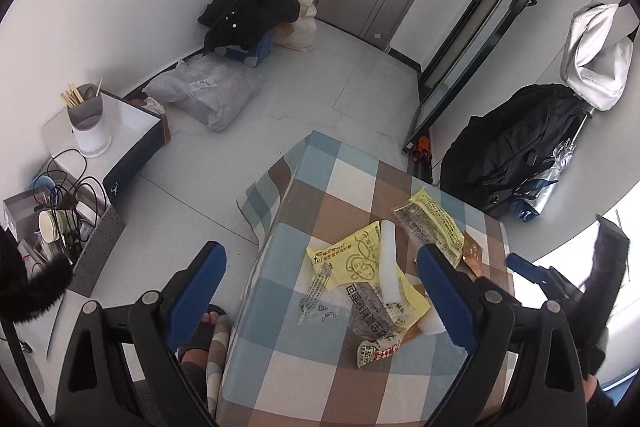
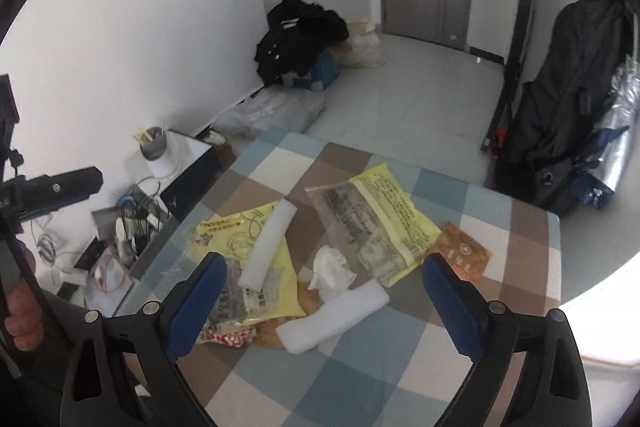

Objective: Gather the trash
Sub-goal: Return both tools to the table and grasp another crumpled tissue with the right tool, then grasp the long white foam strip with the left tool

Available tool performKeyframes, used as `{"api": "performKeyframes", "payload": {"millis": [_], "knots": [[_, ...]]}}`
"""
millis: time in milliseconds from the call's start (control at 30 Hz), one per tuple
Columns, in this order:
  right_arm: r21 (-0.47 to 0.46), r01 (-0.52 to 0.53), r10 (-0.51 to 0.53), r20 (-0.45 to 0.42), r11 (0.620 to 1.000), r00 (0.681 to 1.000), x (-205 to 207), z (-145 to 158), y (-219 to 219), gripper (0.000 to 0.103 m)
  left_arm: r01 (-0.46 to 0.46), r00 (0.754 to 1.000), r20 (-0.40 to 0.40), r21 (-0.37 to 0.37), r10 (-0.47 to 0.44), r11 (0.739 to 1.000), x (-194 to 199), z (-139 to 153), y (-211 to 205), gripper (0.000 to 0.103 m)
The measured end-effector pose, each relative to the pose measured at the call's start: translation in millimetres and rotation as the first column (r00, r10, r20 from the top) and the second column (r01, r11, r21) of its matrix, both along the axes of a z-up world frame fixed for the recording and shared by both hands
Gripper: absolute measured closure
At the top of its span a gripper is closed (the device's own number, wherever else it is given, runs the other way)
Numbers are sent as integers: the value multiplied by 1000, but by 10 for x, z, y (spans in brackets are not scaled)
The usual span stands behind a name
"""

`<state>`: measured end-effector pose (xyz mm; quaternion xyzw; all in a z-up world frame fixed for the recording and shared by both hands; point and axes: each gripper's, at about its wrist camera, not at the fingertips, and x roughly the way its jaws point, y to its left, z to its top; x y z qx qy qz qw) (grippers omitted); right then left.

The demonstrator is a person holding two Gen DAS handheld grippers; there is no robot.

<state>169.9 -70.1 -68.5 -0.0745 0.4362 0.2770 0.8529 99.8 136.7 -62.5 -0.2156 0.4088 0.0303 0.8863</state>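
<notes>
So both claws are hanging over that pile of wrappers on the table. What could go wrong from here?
The trash overlaps: a foam strip lies on a yellow wrapper beside a tissue, so the open right gripper may grab several pieces or push them apart.

Thin, flat wrappers on the tablecloth could slip from the pads, or the cloth could get pinched.

The open left gripper is close by; both could collide.
</notes>
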Motion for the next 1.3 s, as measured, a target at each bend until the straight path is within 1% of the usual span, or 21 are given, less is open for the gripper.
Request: {"api": "performKeyframes", "payload": {"millis": [33,133,200,267,367,400,433,467,533,600,667,733,867,967,1067,1200,1300], "knots": [[-15,-17,17,-14,1000,1000,63,-82,45,16,-2,1000,-5,2,2,1000,16,-12,2,9],[-50,-36,34,-45,998,998,184,-289,139,22,3,1000,-29,-18,-4,1000,70,-51,9,9],[-44,-48,45,-65,998,997,225,-399,165,27,-5,999,-42,-23,4,1000,95,-79,22,9],[-33,-58,55,-104,998,993,271,-497,173,32,-12,998,-57,-30,10,999,124,-106,34,9],[-53,-66,57,-147,996,988,327,-625,182,40,-21,997,-77,-44,17,999,172,-147,43,9],[-60,-71,61,-158,996,986,340,-642,188,42,-26,996,-85,-46,22,999,189,-166,46,9],[-59,-80,69,-175,995,982,350,-667,191,46,-33,995,-98,-48,28,998,207,-191,56,9],[-54,-93,81,-192,994,978,353,-690,192,54,-36,994,-108,-51,30,998,228,-210,47,9],[-62,-102,88,-193,993,977,353,-700,187,60,-42,991,-126,-64,33,997,256,-253,58,9],[-55,-95,82,-202,994,976,349,-705,168,64,-48,989,-141,-63,39,997,278,-278,57,9],[-31,-89,79,-228,996,970,361,-716,135,78,-49,988,-152,-61,39,997,294,-294,46,9],[-27,-77,68,-241,997,968,365,-732,106,79,-50,987,-157,-53,41,997,294,-302,28,9],[-13,-71,66,-240,997,969,332,-697,55,88,-37,986,-163,-37,30,999,311,-329,-32,9],[17,-67,69,-226,998,972,283,-632,-14,88,2,988,-154,-57,-11,998,322,-342,-70,9],[41,-61,68,-201,997,977,258,-549,-67,88,26,988,-150,-27,-30,999,330,-339,-117,9],[107,-40,59,-176,993,983,244,-397,-219,88,57,987,-151,-8,-58,998,352,-351,-184,9],[127,-33,54,-166,991,985,238,-320,-297,88,92,984,-154,8,-89,996,369,-363,-270,9]]}}
